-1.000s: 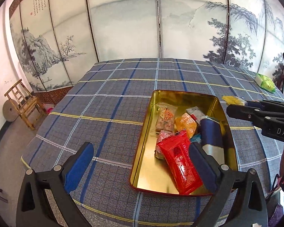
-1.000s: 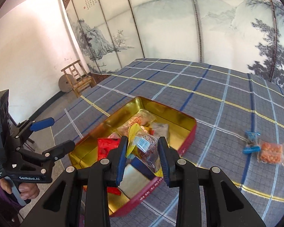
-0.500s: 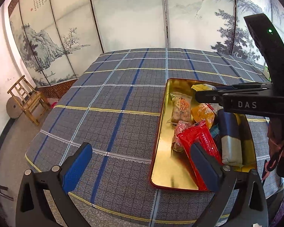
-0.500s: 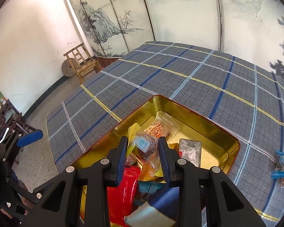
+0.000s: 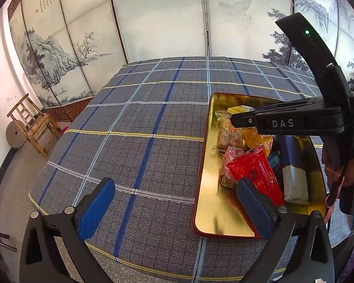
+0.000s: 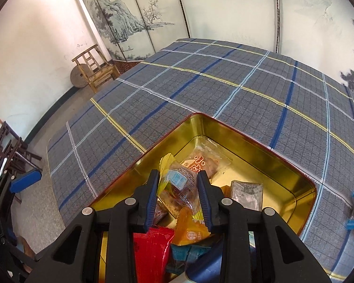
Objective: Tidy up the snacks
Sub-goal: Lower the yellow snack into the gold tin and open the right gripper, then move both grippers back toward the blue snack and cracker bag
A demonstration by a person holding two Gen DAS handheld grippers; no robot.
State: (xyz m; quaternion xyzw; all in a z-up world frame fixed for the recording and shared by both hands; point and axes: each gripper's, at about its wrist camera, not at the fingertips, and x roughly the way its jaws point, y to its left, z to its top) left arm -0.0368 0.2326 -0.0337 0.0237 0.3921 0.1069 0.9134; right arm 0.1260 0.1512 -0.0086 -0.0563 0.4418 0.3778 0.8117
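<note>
- The right wrist view alone shows the right claw (image 6: 178, 197) clenched on a clear, yellow-edged snack packet (image 6: 179, 186), above the gold rectangular tin (image 6: 292, 176) on the table (image 6: 200, 89).
- The left view shows the left claw (image 5: 174, 208) released, and "DAS" lettering.

The right gripper (image 6: 178, 195) pinches a clear-wrapped snack (image 6: 180, 186) (yellow-edged) over the gold tin (image 6: 292, 165).

tin (image 6: 259, 141): glossy gold metal | tablecloth (image 5: 141, 141): matt woven cloth | red packet (image 5: 257, 172): shiny plastic
</note>
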